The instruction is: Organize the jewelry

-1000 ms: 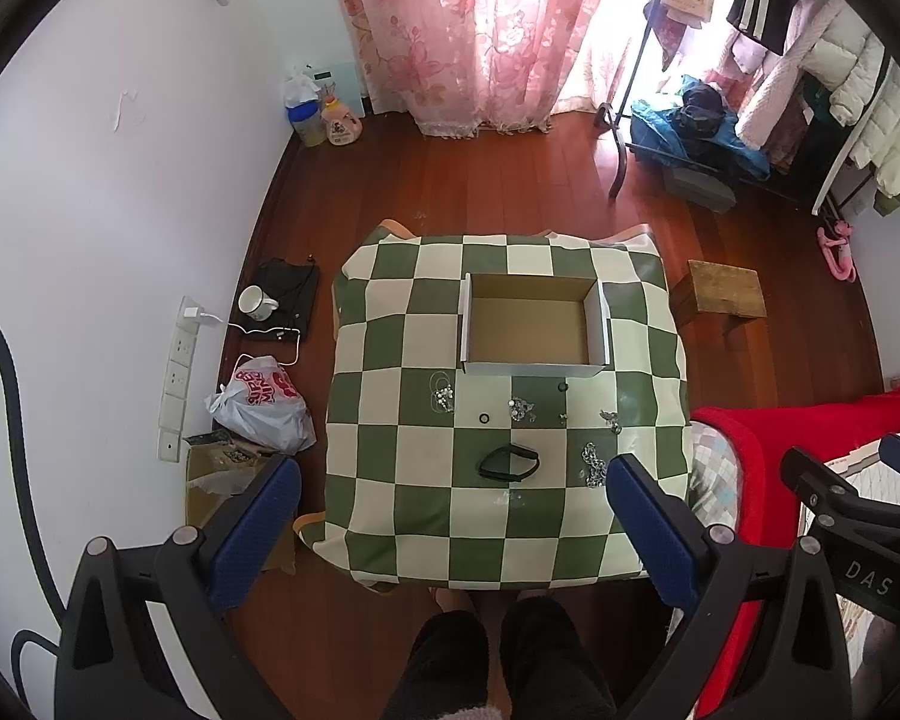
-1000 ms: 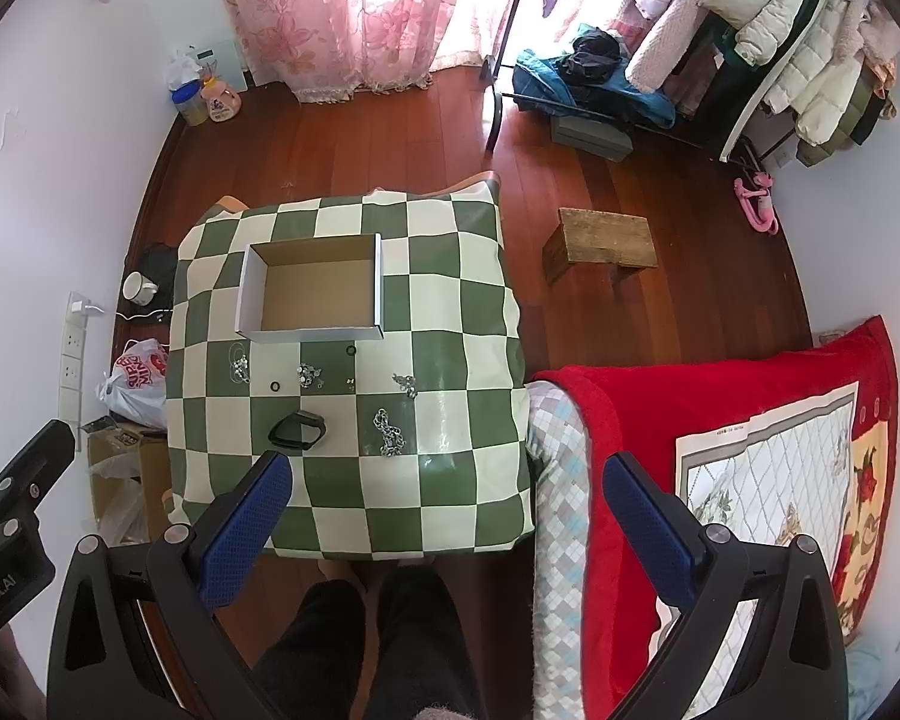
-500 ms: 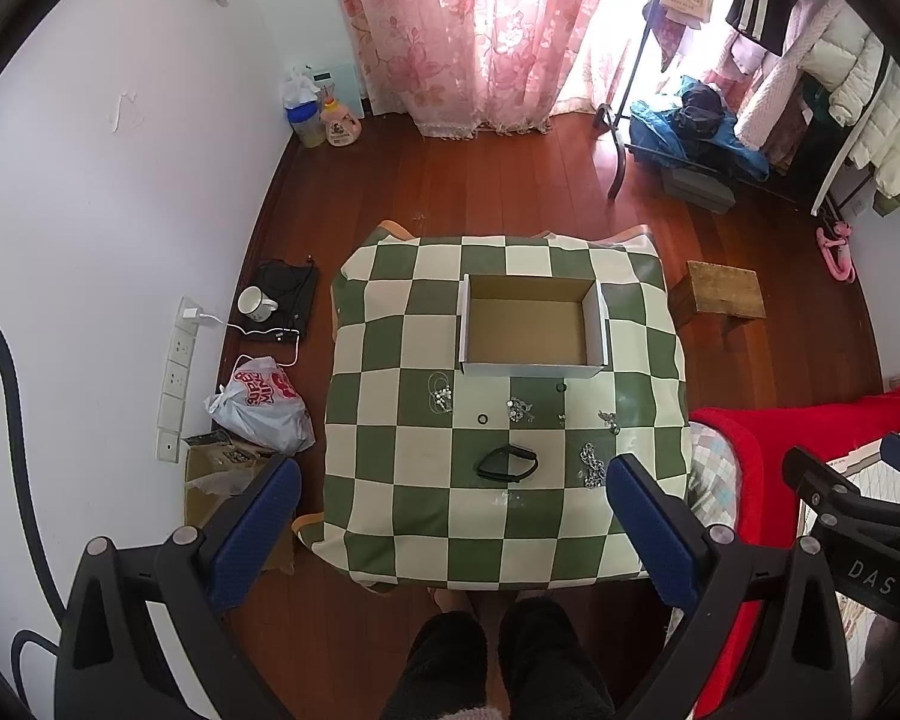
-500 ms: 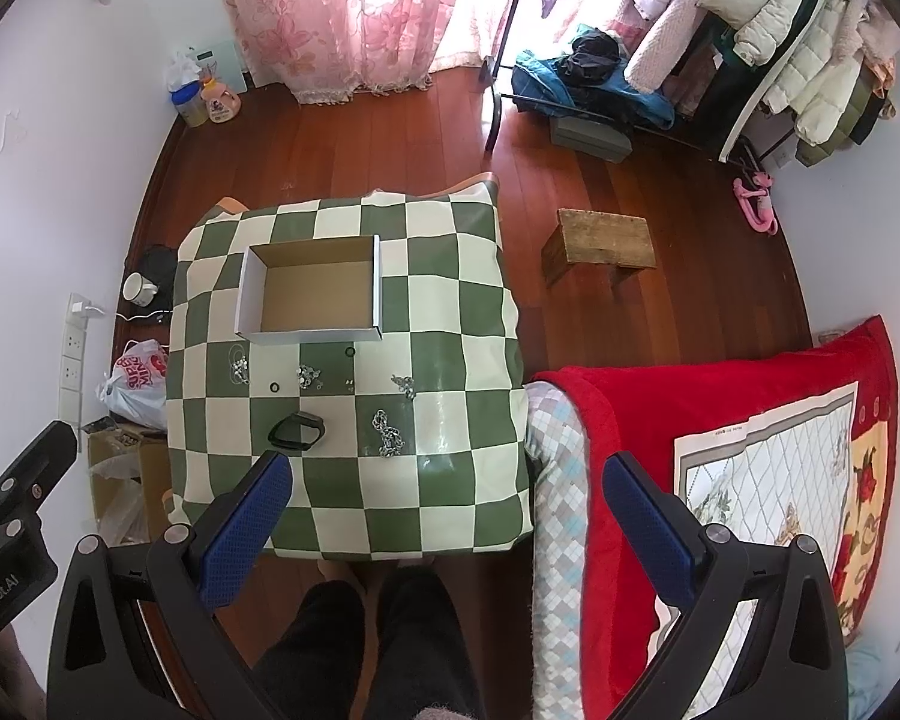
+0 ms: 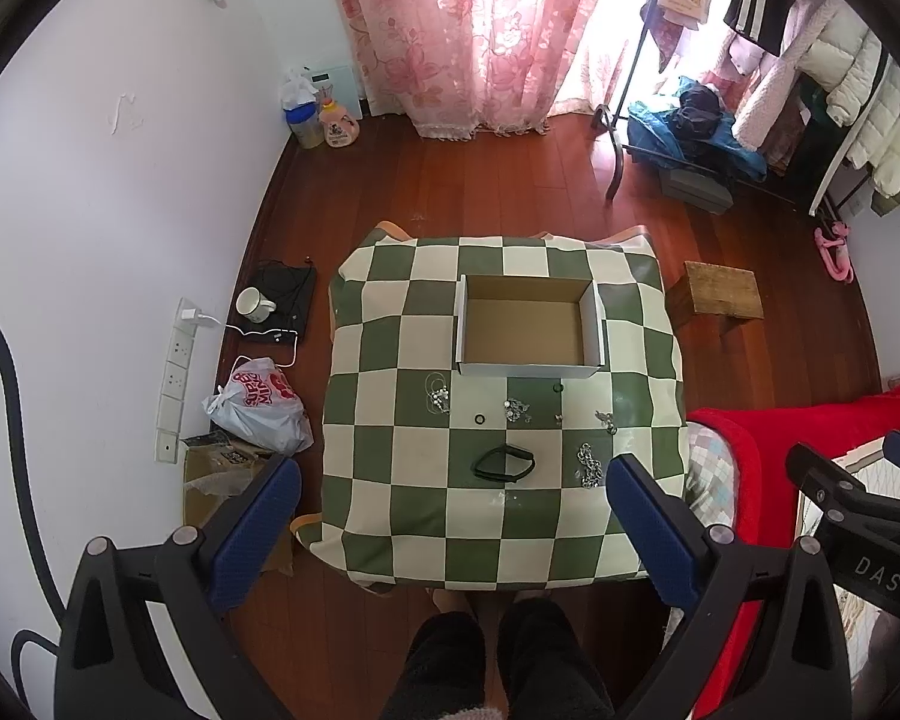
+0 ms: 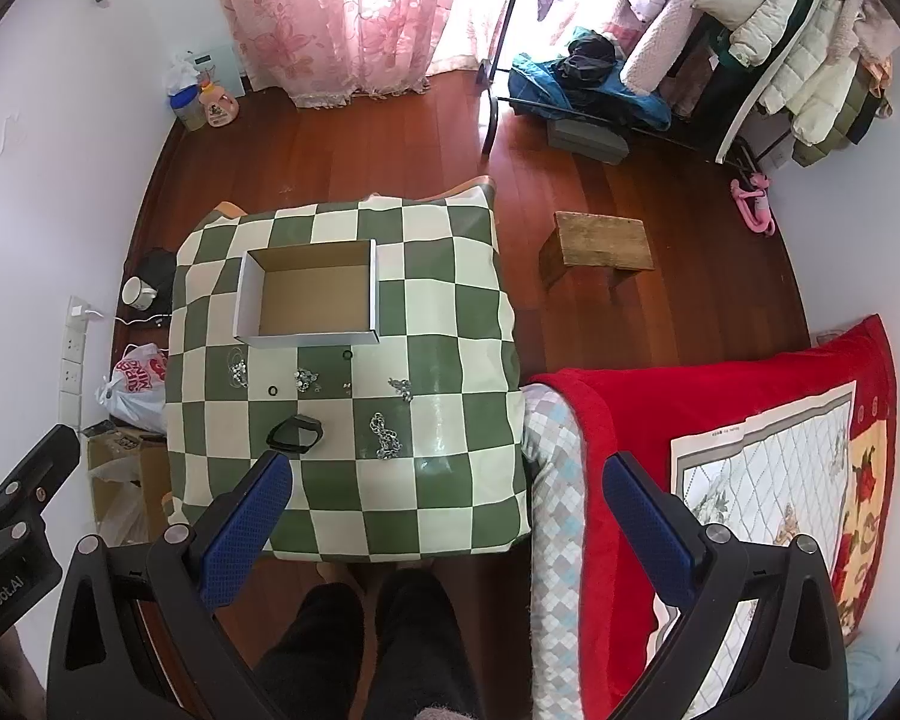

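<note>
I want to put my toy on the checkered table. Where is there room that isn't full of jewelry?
The near rows of the checkered cloth, between the black bracelet and the front edge, are bare. So is the strip left of the cardboard box. It is crowded between the box and the bracelet, where chains and small rings lie scattered.

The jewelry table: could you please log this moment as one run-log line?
left gripper: open, empty, high | right gripper: open, empty, high | box: empty | black band, chain: loose on checkered cloth
</note>
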A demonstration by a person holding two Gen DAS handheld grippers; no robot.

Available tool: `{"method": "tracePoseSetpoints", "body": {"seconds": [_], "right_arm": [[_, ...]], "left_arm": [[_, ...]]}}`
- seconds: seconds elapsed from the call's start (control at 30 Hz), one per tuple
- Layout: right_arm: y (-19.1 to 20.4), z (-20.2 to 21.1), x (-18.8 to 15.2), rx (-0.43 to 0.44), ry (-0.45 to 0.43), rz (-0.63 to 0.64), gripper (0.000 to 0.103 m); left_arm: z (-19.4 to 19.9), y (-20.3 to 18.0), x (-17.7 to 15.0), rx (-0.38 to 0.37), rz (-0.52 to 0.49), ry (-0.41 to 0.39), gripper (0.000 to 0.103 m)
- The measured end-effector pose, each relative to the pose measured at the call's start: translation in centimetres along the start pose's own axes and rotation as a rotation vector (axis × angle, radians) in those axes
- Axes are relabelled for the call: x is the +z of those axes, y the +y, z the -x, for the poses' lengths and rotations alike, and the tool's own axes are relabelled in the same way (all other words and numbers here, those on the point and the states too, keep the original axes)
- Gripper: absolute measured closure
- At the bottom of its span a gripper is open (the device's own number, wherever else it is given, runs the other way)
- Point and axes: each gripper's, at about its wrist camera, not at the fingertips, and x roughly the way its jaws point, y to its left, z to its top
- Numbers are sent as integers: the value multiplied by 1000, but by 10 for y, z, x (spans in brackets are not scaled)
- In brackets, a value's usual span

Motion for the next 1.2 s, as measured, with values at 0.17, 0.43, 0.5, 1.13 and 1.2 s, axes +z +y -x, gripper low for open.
{"method": "tracePoseSetpoints", "body": {"seconds": [0.17,0.43,0.5,1.13,1.2], "right_arm": [[0,-1,-3,0,-2,-2,0],[2,4,-1,1,-4,-1,0],[2,4,-2,1,-6,-2,0],[3,8,1,2,-12,-5,0],[4,8,2,1,-12,-2,0]], "left_arm": [[3,-1,4,1,1,-4,0],[6,-1,8,-3,5,-4,0],[6,-2,8,-3,3,-3,0],[9,-2,9,-2,8,-9,0],[8,-3,8,-1,8,-9,0]]}}
